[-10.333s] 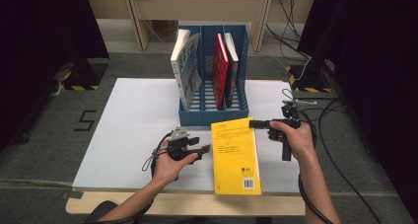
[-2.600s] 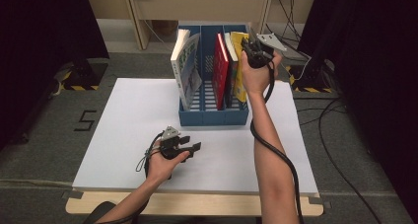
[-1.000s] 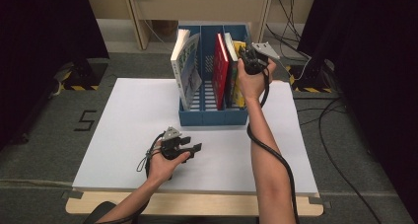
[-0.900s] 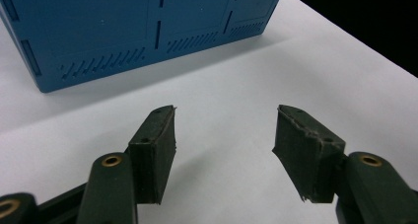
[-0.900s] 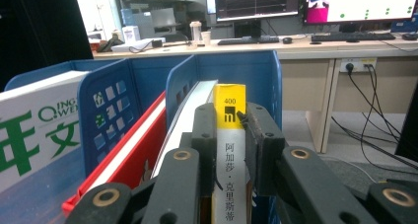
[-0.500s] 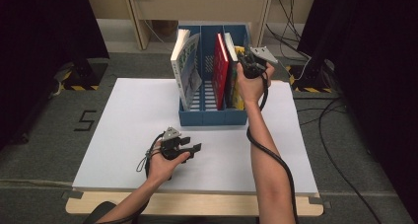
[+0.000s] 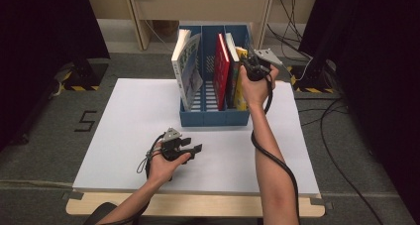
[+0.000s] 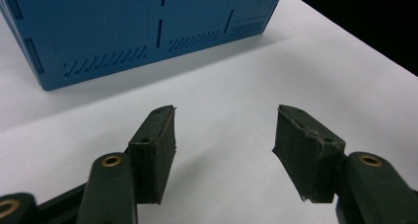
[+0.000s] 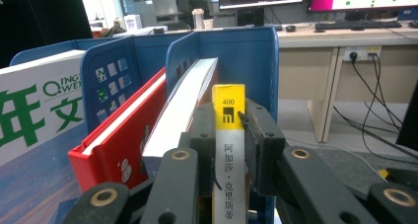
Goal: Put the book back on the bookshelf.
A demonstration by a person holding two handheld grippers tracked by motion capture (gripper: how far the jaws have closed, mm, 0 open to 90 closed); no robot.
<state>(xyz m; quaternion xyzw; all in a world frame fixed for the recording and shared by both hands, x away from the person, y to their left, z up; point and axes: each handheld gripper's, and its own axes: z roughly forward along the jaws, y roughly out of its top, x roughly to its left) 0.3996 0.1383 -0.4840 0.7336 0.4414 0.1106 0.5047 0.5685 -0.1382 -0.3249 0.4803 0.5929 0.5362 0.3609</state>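
I am pinching the yellow book (image 9: 228, 135) by its spine with my right gripper (image 9: 227, 135) to seat it upright in the blue file rack (image 7: 213, 117)'s right-hand compartment, while my left gripper (image 8: 224, 135) is idling half-open and empty on the tabletop (image 7: 129, 116).

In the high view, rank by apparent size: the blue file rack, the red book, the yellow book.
1. blue file rack, clearly largest.
2. red book.
3. yellow book, partly hidden by the right gripper, so its true extent is unsure.
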